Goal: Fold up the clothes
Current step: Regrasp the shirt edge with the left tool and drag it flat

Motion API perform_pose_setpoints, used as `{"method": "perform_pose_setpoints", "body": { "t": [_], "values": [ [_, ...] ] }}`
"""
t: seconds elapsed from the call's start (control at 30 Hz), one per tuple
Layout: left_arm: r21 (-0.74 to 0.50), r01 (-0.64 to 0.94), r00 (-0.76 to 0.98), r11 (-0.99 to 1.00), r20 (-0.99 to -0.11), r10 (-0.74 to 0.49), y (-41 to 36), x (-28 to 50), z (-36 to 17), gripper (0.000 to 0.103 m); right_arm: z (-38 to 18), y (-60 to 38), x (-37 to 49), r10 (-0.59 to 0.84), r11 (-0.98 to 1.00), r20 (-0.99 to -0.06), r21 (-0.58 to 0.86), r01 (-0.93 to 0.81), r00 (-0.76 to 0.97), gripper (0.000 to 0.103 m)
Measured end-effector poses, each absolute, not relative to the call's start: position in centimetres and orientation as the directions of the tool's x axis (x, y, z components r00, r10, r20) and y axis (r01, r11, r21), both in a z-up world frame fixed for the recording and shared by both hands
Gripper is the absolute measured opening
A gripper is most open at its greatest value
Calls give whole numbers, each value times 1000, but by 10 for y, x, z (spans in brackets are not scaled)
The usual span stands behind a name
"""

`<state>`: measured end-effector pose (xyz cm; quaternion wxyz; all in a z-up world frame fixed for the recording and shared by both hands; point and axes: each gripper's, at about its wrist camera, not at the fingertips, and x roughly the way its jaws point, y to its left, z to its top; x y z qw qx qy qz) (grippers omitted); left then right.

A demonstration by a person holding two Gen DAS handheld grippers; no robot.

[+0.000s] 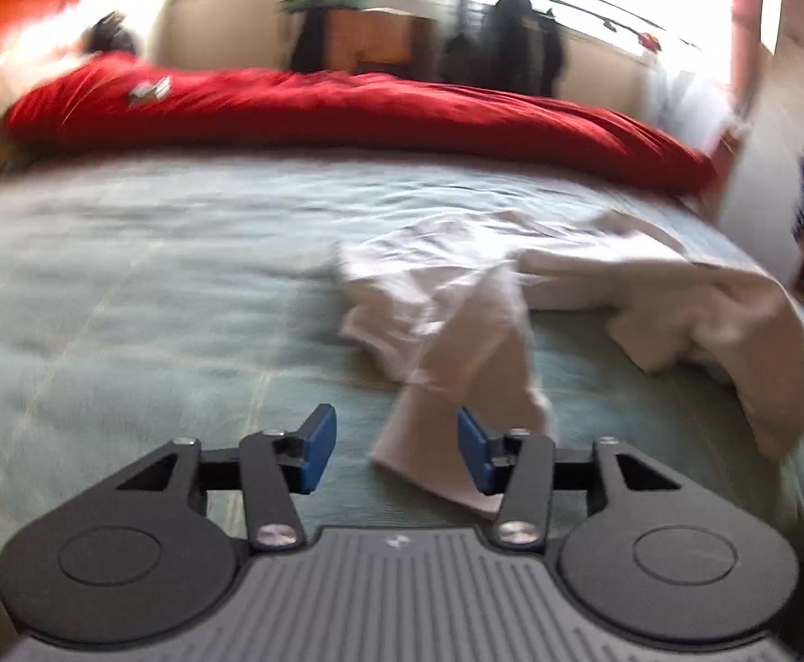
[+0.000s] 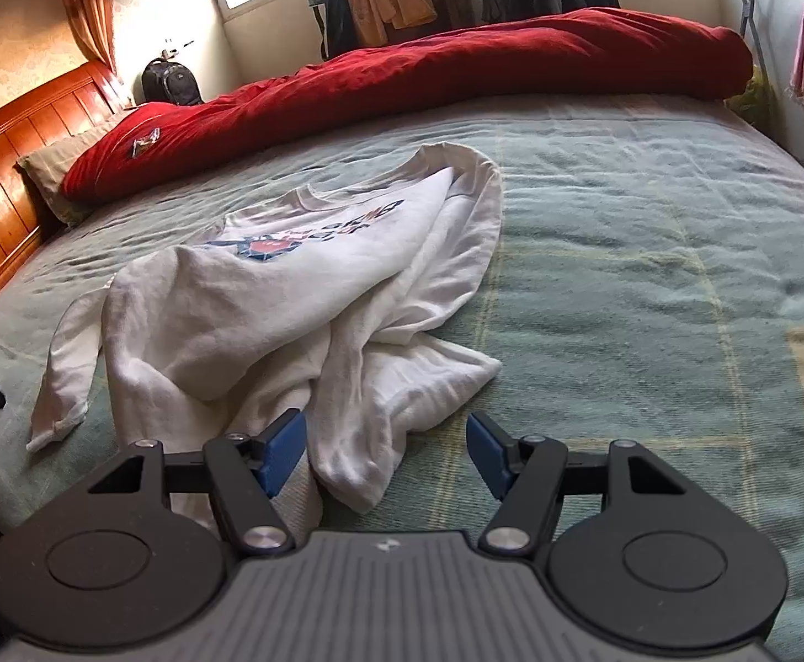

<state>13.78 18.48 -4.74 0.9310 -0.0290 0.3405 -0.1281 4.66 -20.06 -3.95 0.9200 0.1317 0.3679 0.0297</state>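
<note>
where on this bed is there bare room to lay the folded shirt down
Bare green blanket lies right of the white shirt, between it and the bed's right edge, and a strip between the shirt and the red duvet. The near-left side is crowded: shirt folds and a sleeve reach the open right claw.

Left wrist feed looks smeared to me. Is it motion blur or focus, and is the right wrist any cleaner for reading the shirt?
Left wrist view: motion blur smears the white shirt and red duvet, while the left gripper stays sharp; windows blow out. Right wrist view: sharp, the shirt's folds and print legible, right gripper crisp, window glare and fisheye bending at the edges.
</note>
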Motion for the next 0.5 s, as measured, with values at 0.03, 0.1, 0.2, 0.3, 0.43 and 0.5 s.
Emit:
{"method": "perform_pose_setpoints", "body": {
  "t": [0.03, 0.1, 0.2, 0.3, 0.43, 0.5],
  "values": [
    [-167, 195, 735, 966, -628, -257, 190, 142, -53, 49, -40, -199, 47, 152, 965, -671, 261, 39, 726, 69],
    [-201, 186, 728, 962, -629, -273, 188, 150, -66, 49, -39, -197, 47, 149, 966, -672, 255, 37, 725, 69],
    [-211, 189, 724, 959, -630, -281, 182, 154, -76, 52, -37, -198, 46, 145, 967, -671, 251, 38, 727, 69],
    [-200, 199, 725, 959, -629, -281, 172, 154, -82, 53, -36, -200, 45, 136, 968, -672, 245, 45, 728, 69],
    [-184, 213, 725, 959, -628, -282, 159, 155, -90, 5, -37, -200, 45, 127, 970, -675, 237, 50, 727, 69],
    [-166, 190, 740, 968, -623, -252, 168, 152, -81, 5, -37, -201, 46, 126, 970, -676, 237, 52, 726, 69]
  ]
}}
